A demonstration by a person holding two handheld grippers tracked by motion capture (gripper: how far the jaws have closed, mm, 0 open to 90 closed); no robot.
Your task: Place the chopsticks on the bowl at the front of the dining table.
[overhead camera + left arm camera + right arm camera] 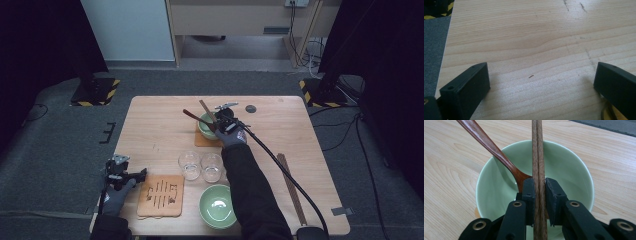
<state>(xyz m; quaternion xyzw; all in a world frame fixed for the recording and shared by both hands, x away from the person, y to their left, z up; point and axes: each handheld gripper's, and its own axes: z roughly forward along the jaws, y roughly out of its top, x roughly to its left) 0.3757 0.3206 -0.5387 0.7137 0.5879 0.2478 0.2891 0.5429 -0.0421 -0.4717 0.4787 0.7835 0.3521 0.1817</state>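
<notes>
A: What has the right gripper (539, 202) got?

B: A pair of dark wooden chopsticks (538, 157). In the right gripper view its two black jaws are clamped together on them, pads pressing from both sides, and the sticks run straight up between them and across the far rim of a pale green bowl (571, 170).

A: Anything else in that bowl?

B: A reddish-brown wooden spoon (491, 145). Its head lies down in the bowl, right against the left jaw, and its handle leans out over the rim to the upper left.

A: And where does all this sit on the table?

B: In the high view the bowl (205, 129) stands on a small tan coaster (201, 140) at the far middle of the wooden table (150, 125), with the right gripper (224, 120) just over it.

A: The left gripper?

B: It rests low at the near left corner (142, 174), well apart from the bowl, just beside a woven mat (161, 196). In its own view the jaws stand wide apart over bare wood (536, 50), nothing between them.

A: What else lies near?

B: Two clear glasses (200, 165) side by side, a second green bowl (218, 206) at the near edge, and a long wooden strip (290, 185) on the right.
</notes>
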